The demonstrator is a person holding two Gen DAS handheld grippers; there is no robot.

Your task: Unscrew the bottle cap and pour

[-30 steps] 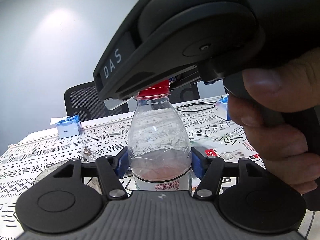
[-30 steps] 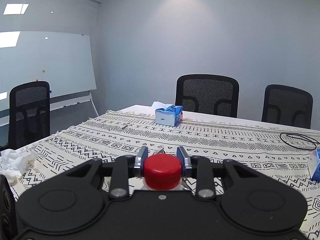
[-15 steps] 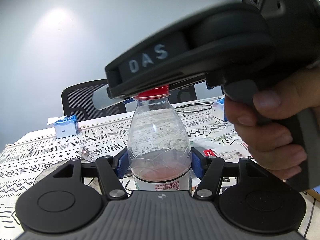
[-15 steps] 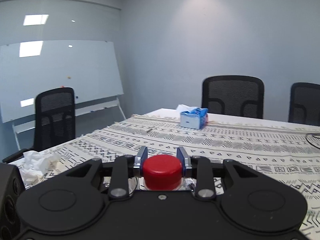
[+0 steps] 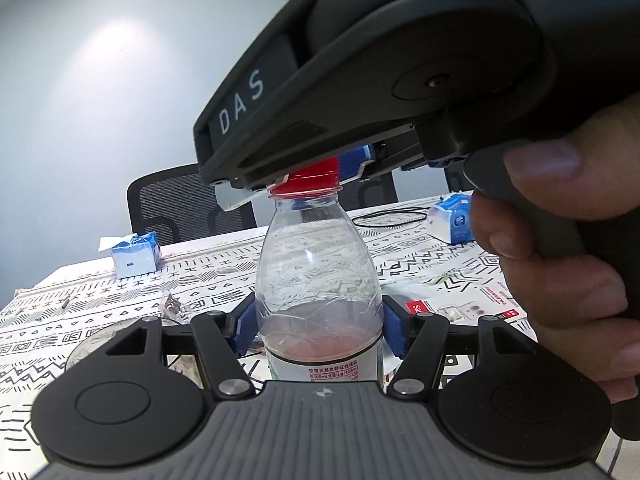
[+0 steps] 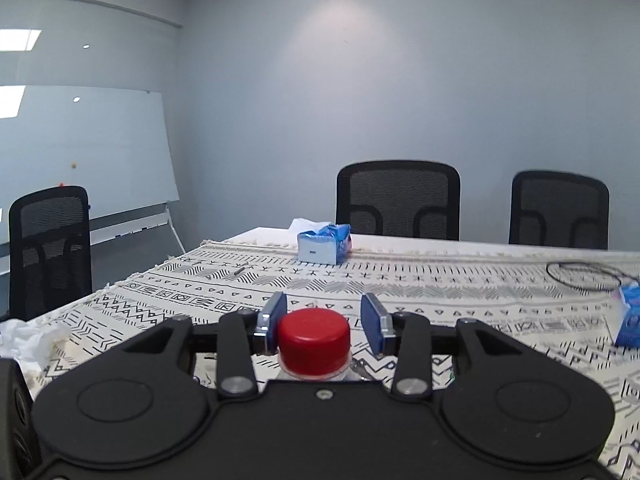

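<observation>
A clear plastic bottle [image 5: 318,280] with a little pinkish liquid stands upright on the patterned tablecloth. My left gripper [image 5: 318,330] is shut on the bottle's body at label height. Its red cap [image 5: 306,184] sits on the neck, and it also shows in the right wrist view [image 6: 314,340]. My right gripper [image 6: 322,320] hovers over the bottle top with its blue pads [image 6: 374,322] spread to either side of the cap. The left pad is close to the cap; the right pad stands clear of it.
A glass rim [image 5: 86,350] shows low left behind my left gripper. Blue tissue boxes [image 6: 324,246] [image 6: 628,316], a black cable loop [image 6: 582,276], a red-and-white card [image 5: 460,310], crumpled paper [image 6: 28,338] and a foil wrapper [image 5: 172,304] lie on the table. Office chairs [image 6: 398,200] stand around it.
My right gripper has opened: its pads gripped the red cap before and now stand apart from it. It also swung back to the right. The left gripper and bottle have not moved.
</observation>
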